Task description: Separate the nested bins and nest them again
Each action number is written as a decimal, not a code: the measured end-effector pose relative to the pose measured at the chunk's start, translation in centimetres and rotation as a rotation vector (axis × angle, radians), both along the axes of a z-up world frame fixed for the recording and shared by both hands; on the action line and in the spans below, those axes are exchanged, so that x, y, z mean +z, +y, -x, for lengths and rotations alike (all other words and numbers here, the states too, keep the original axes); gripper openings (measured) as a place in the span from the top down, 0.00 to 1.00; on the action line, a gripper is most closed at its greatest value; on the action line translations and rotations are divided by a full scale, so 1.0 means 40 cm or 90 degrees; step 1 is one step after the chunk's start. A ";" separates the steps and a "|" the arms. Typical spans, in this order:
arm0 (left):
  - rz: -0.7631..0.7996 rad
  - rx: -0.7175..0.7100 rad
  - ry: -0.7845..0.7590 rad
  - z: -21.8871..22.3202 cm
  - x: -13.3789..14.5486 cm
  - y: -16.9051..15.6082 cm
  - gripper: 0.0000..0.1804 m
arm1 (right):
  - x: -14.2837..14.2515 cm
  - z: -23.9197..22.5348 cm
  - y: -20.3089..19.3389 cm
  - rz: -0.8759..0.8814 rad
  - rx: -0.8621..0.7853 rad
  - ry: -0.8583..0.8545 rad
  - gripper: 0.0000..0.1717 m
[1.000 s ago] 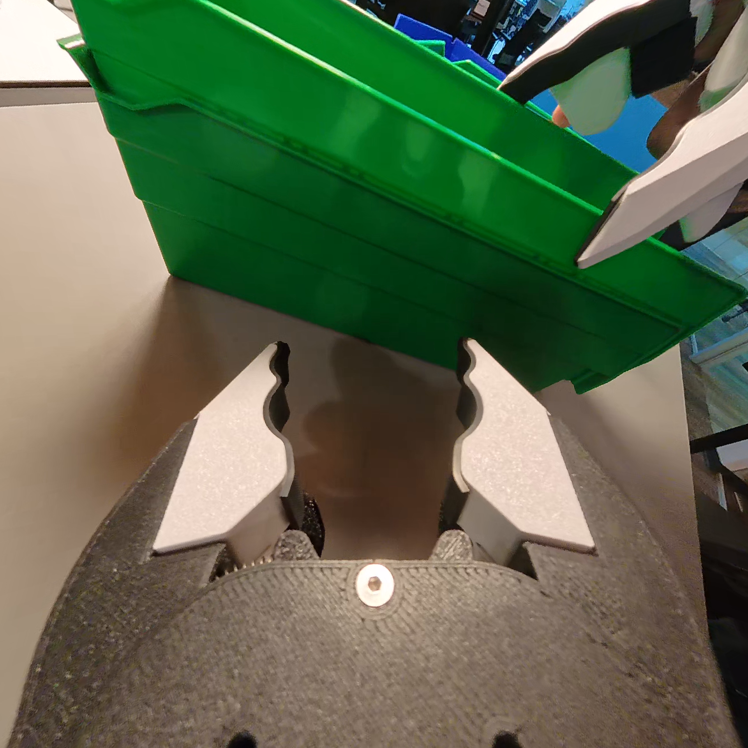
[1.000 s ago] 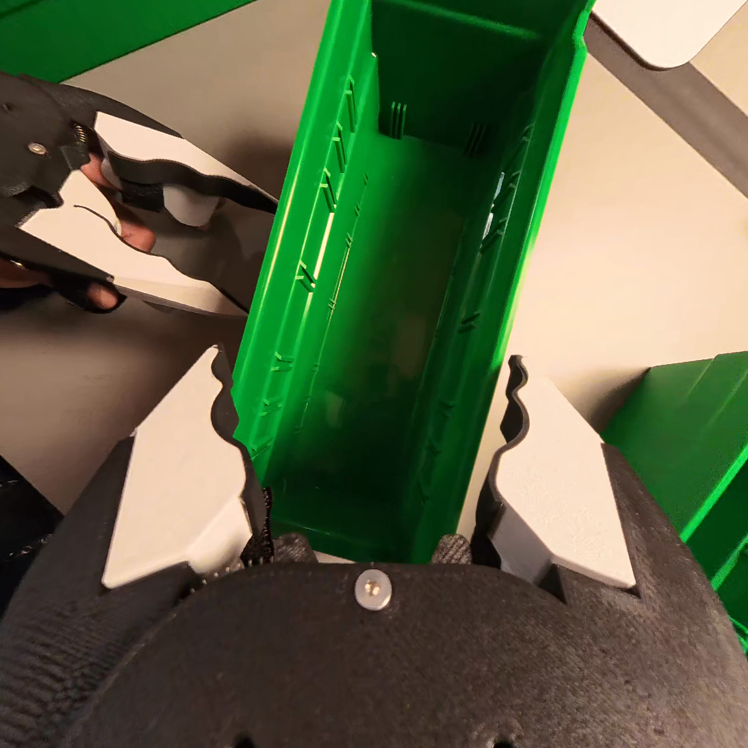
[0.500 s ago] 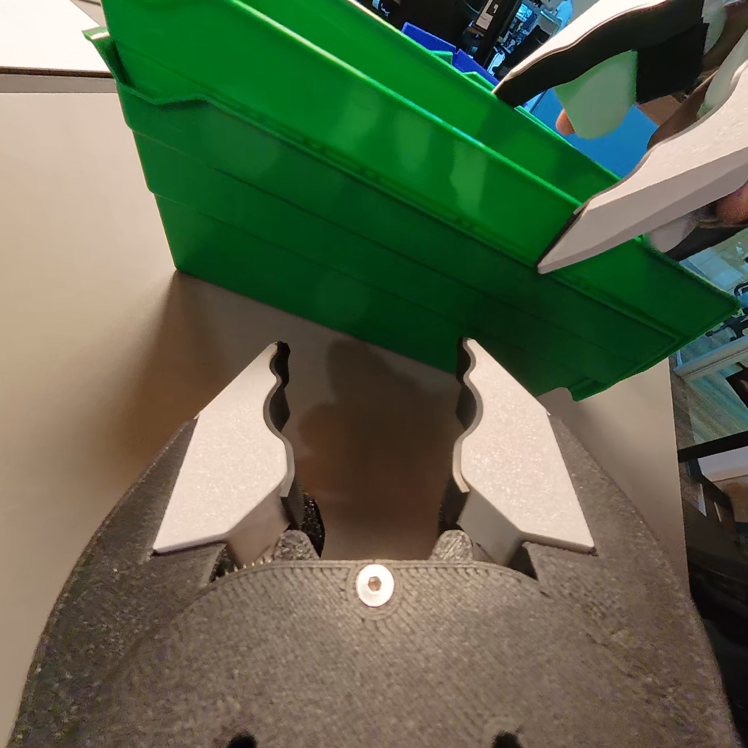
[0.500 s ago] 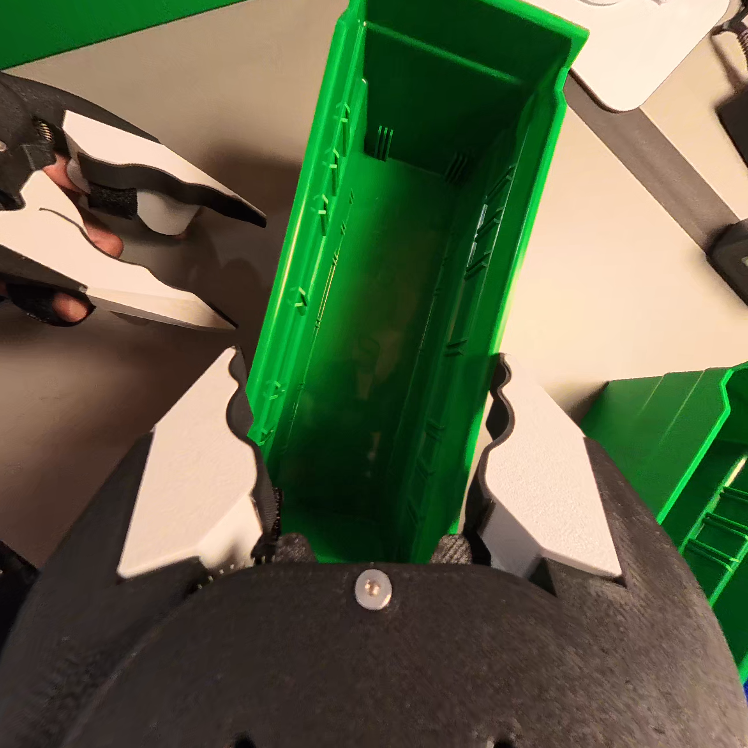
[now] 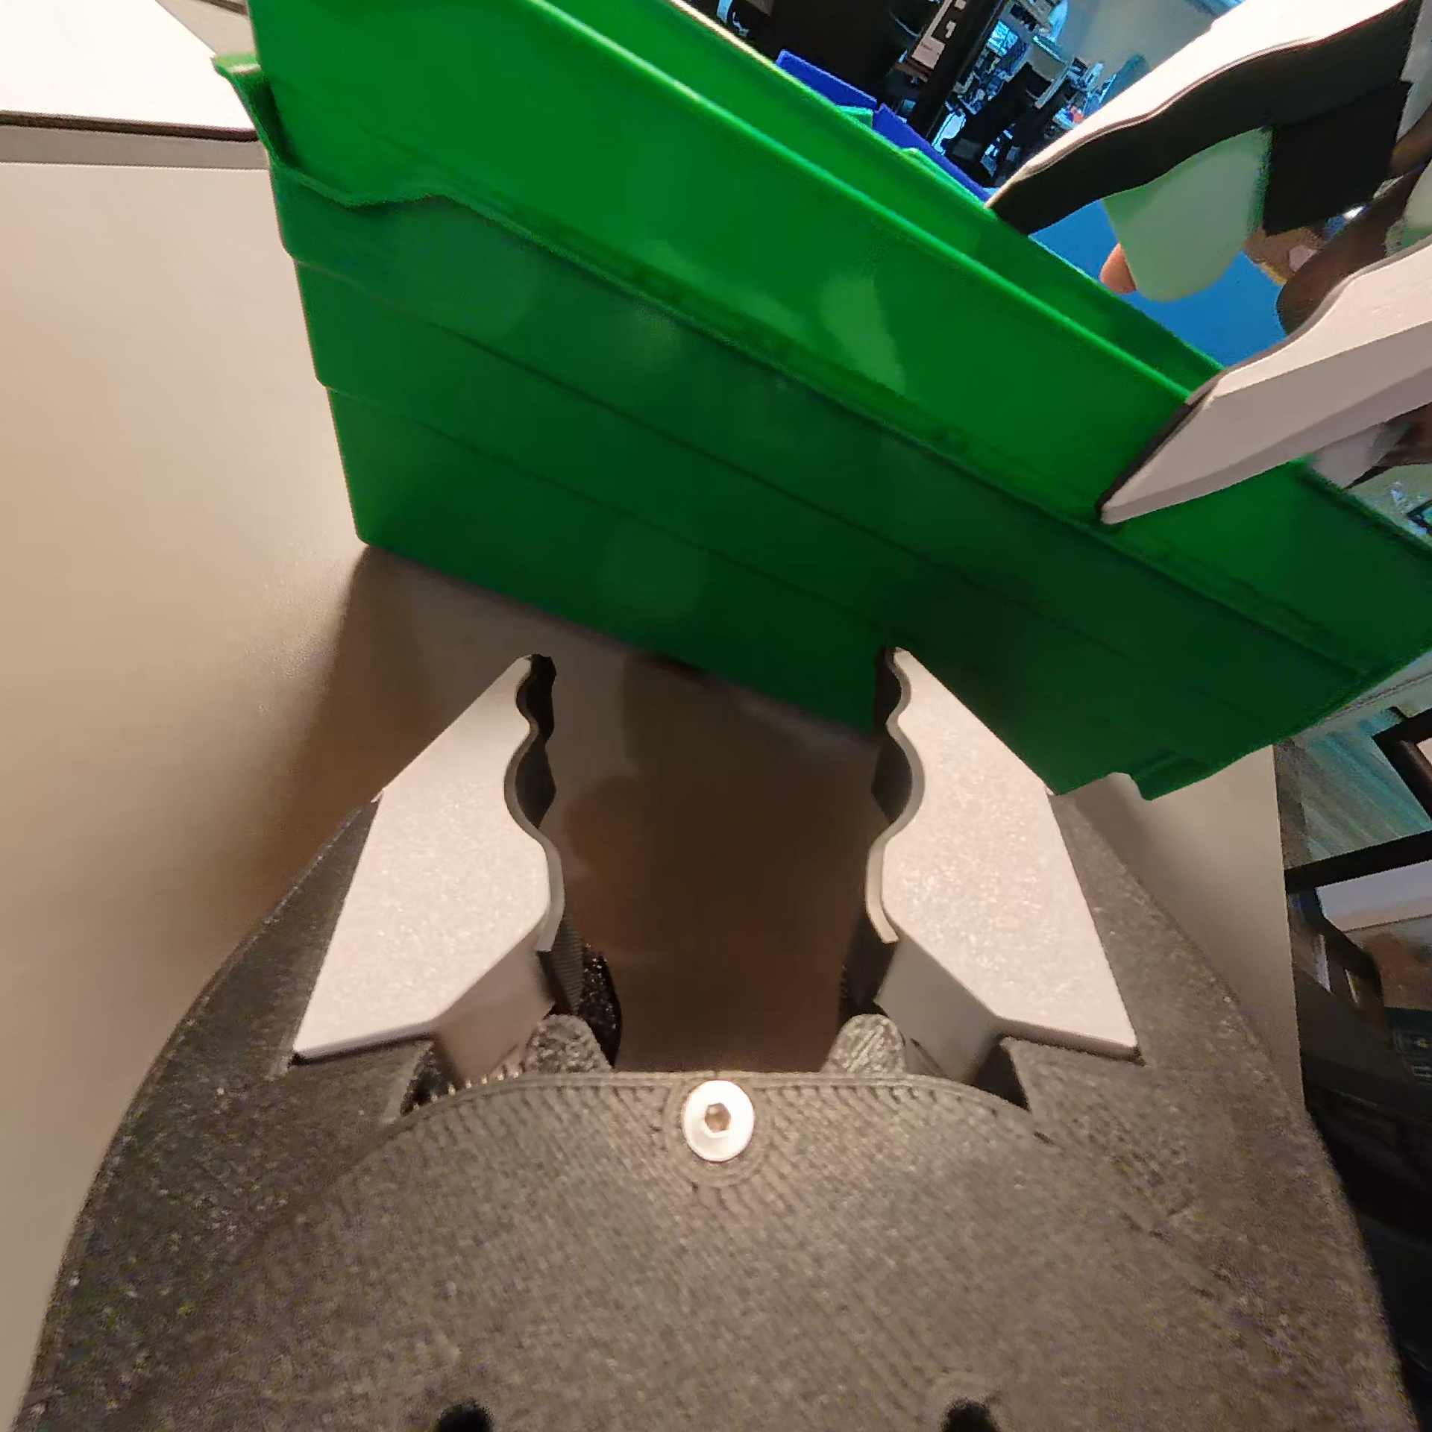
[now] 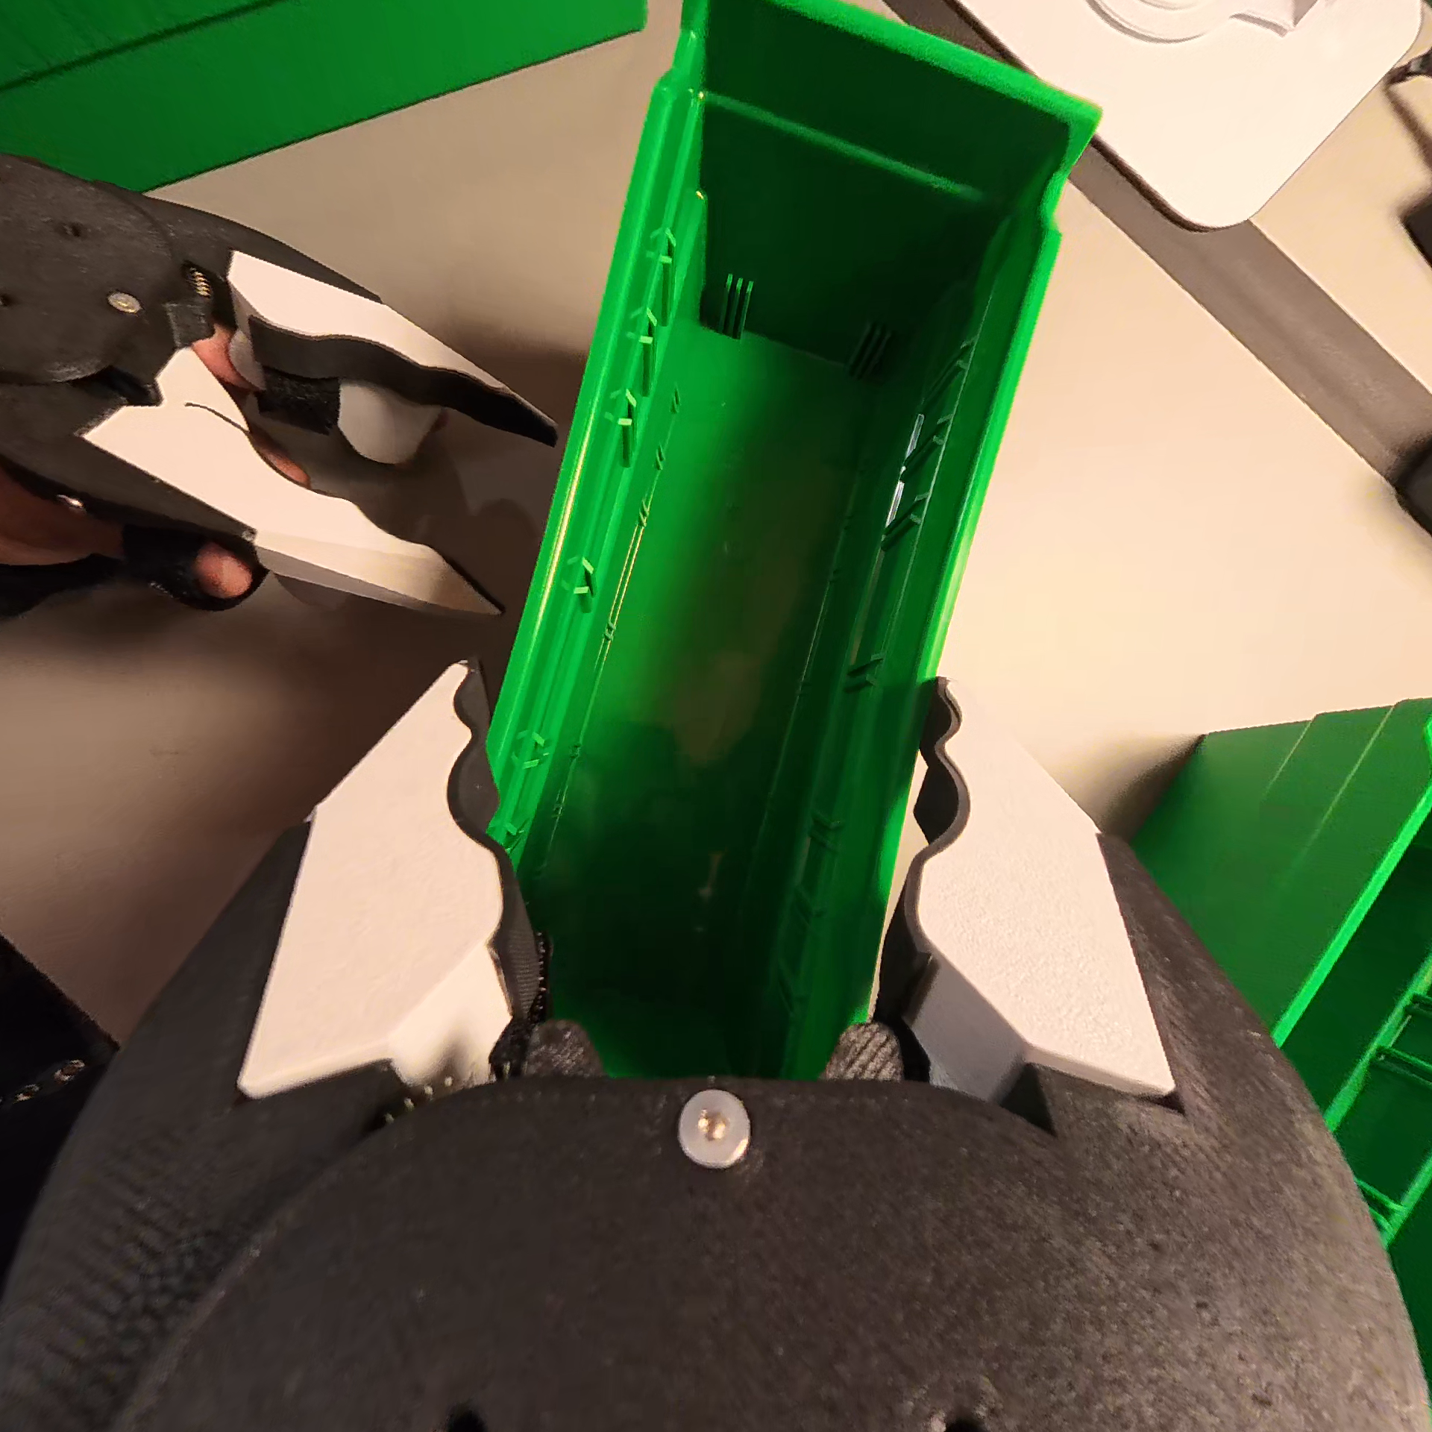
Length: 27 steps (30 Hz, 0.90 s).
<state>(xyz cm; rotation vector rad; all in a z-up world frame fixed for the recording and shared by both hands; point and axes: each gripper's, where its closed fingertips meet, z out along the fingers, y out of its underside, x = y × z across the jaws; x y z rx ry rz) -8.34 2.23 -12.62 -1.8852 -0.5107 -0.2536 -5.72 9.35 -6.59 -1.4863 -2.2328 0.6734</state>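
Because the job is to pull nested bins apart and fit them together again, the biggest thing on the tan table (image 6: 1162,542) is the green stack (image 5: 620,434), several long bins seated one inside another and resting on the tabletop; seen from the side, the topmost bin (image 6: 744,581) sits tilted, its near end raised out of the one below while its far end is still tucked in, which I judge to be the start of a separation. Farther off, other green bins (image 6: 1278,891) lie at the right edge and along the top left corner, probably waiting their turn; a white plastic piece (image 6: 1209,93) lies on the far table. Over the raised end comes the right gripper (image 6: 709,775), its tongs straddling the bin's narrow width from above; the left pad (image 6: 473,775) lies against the outer wall and the right pad (image 6: 941,775) sits at the opposite wall, so it appears to clamp the bin across its sides, a sensible hold for lifting it clear. Smallest in play is the left gripper (image 5: 713,697), low on the table just beside the stack's long side; its tongs are spread wide with only tabletop between them, gripping nothing, likely placed to steady the lower bins.
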 end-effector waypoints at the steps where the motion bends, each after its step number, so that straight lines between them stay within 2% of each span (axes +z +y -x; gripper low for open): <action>1: 0.000 0.000 -0.001 0.000 0.000 0.000 0.54 | 0.003 -0.002 -0.002 0.002 0.002 0.001 0.35; 14: 0.000 0.001 -0.002 0.000 0.000 0.000 0.54 | 0.040 -0.019 -0.020 0.018 0.012 0.019 0.37; 23: 0.000 0.002 -0.001 -0.001 0.000 0.000 0.54 | 0.126 -0.025 -0.015 0.028 0.008 0.074 0.36; 27: 0.000 0.002 -0.001 -0.001 0.000 0.000 0.54 | 0.206 -0.031 0.012 0.046 -0.005 0.117 0.36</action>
